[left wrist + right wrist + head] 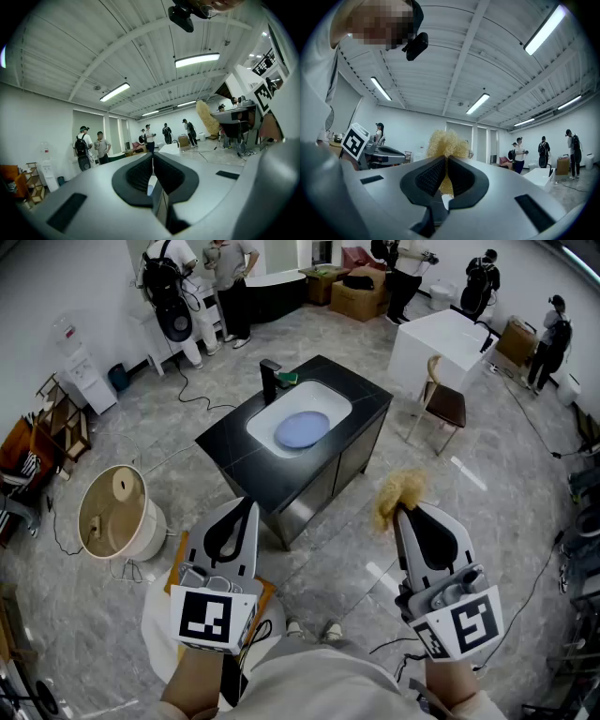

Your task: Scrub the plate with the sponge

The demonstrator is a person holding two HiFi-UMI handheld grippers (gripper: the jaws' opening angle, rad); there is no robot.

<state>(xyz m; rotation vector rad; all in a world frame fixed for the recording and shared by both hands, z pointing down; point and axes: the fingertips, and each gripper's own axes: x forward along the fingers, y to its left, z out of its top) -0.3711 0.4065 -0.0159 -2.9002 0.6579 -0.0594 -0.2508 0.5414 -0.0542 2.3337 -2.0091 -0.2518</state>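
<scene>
Your right claw [405,514] is clamped on the yellow sponge [397,489]; your left claw [249,506] is closed, empty | blue plate [302,429] lies in the sink [330,390] of the black table [230,446], far ahead, well apart from both claws | step: approach, scrubbing not begun | next: step up to the table, lower the sponge onto the plate.

The plate [302,429] is pale blue, lying in a white sink [333,395] set into a black surface [234,451]. The sponge [398,491] is straw yellow. The left tongs [251,504] and right tongs [399,510] are silver-grey with black ribbed pads and bear black-and-white square markers [206,615]. The floor [141,437] is grey and marbled.
</scene>
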